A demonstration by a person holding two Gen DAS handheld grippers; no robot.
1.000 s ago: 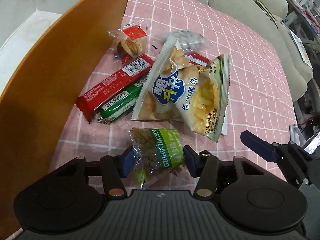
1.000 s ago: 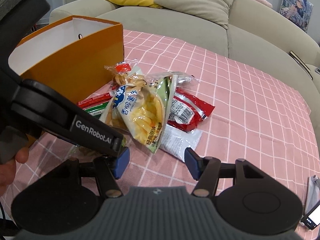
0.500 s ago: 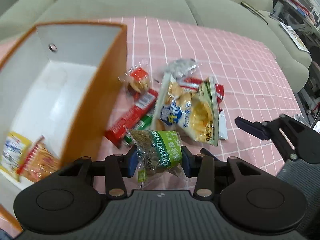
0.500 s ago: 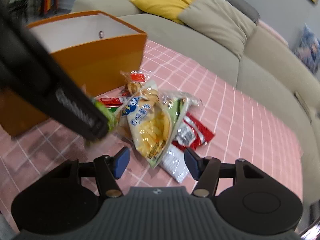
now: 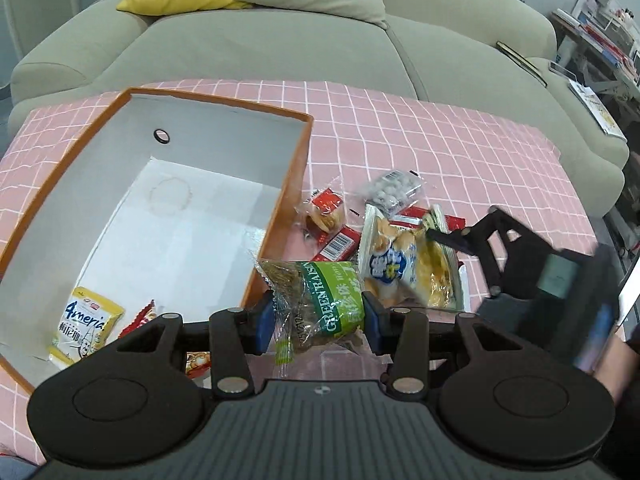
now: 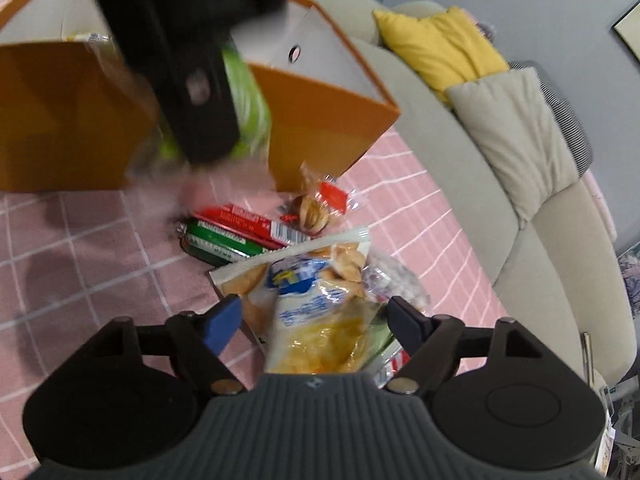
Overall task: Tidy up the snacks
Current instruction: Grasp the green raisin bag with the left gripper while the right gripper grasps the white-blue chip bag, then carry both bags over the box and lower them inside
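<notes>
The pink checked table (image 5: pixel 460 140) carries my orange box (image 5: pixel 298 168) at its left side, two packets lying in the box's near corner. Beside the box's right wall, the snack pile spreads across the cloth, with the crisps bag (image 6: pixel 316 312) lying between the spread, empty fingers of my right gripper (image 6: pixel 316 320). My left gripper (image 5: pixel 316 320) is clamped on the green raisin packet (image 5: pixel 320 304), held up over the box's right wall.
</notes>
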